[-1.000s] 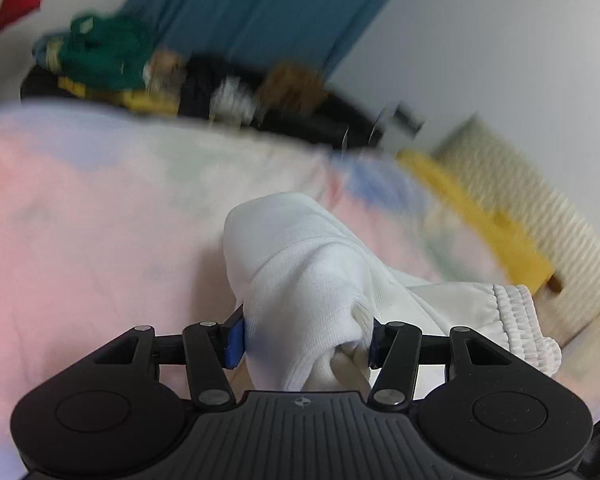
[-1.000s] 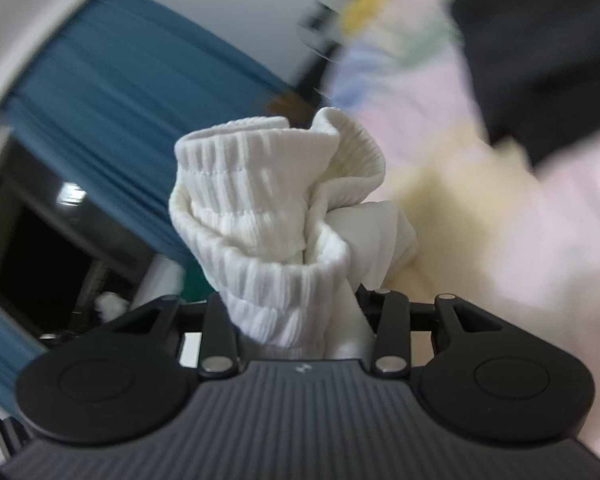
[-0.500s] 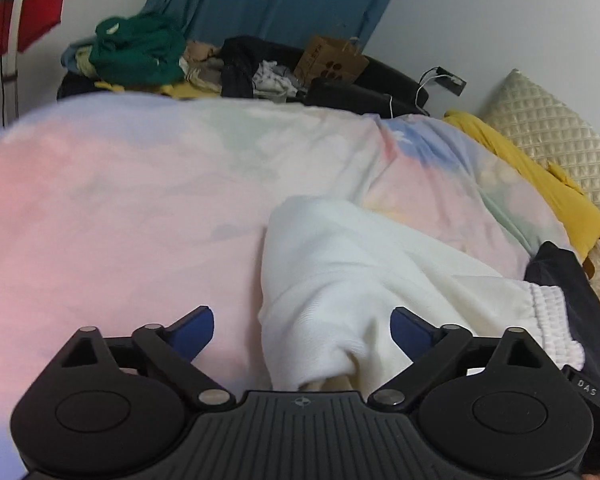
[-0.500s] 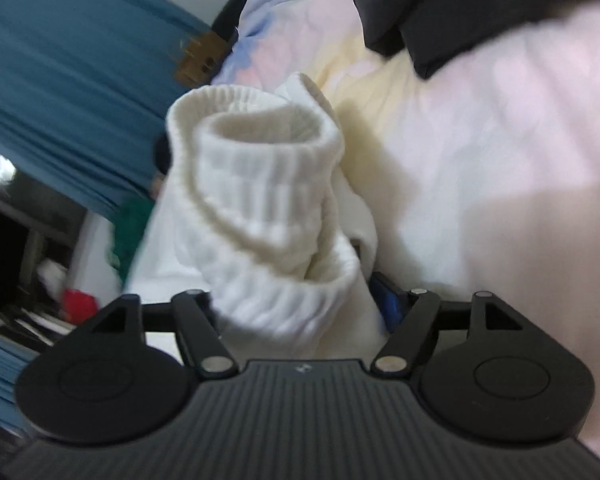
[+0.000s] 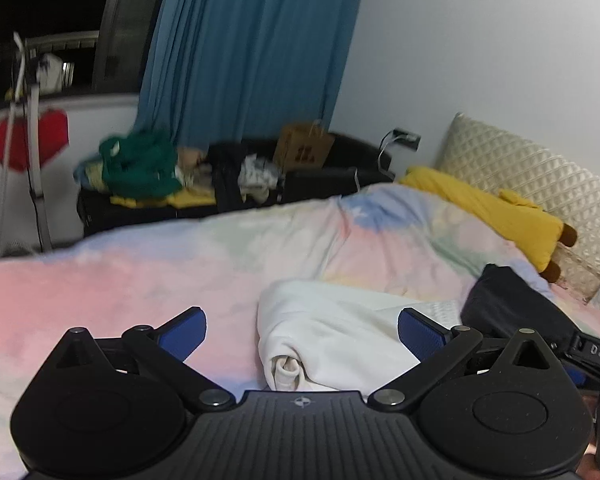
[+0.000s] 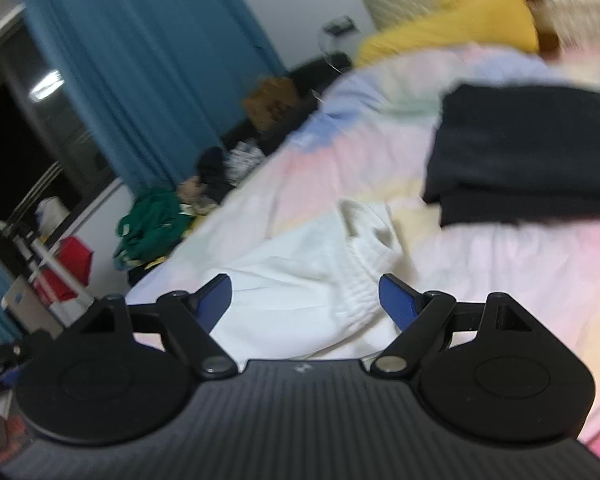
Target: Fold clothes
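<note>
Both grippers have been released from the folded white knit garment [image 5: 340, 336], now laid on the pastel tie-dye bedspread [image 5: 140, 280]. Left gripper [image 5: 302, 330] and right gripper [image 6: 305, 300] are held wide apart, with a folded black garment [image 6: 528, 160] lying nearby.

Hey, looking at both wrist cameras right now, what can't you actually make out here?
- White garment: near end hidden behind the left gripper body, left wrist view.
- Black garment: motion blur smears its folds, right wrist view; right edge cuts it off.
- Clothes pile beyond the bed: too small to tell apart.
- Right gripper: open, nothing held.
</note>
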`<action>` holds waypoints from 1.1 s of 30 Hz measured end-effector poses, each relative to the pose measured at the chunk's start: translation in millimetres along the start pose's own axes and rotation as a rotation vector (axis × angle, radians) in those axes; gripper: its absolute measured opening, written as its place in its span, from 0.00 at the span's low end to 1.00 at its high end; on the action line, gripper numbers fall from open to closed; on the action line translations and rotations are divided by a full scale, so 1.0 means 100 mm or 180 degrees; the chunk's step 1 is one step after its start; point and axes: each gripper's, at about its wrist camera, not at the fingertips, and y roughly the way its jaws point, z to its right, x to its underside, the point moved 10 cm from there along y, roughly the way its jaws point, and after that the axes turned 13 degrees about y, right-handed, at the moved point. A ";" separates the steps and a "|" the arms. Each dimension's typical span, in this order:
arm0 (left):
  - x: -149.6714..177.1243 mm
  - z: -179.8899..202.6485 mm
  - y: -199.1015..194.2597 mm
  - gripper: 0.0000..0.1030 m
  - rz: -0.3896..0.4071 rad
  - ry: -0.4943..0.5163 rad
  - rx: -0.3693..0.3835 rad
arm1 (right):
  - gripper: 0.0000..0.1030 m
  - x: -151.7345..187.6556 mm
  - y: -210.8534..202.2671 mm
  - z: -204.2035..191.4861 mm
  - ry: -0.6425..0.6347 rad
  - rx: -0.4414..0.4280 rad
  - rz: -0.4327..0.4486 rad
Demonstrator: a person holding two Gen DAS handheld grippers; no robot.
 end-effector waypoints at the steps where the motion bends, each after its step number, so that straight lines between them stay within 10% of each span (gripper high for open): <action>1: -0.02 0.05 -0.17 1.00 0.0030 0.0070 -0.0025 | 0.80 0.00 -0.13 -0.09 -0.0082 -0.0051 0.0032; 13: 0.31 0.58 -1.29 1.00 0.0173 0.0471 -0.0188 | 0.80 0.42 -1.12 -0.59 -0.0829 -0.0279 0.0196; 33: 0.91 0.38 -1.29 1.00 0.0044 0.0245 -0.0293 | 0.80 0.96 -1.10 -0.54 -0.1193 -0.0074 0.0307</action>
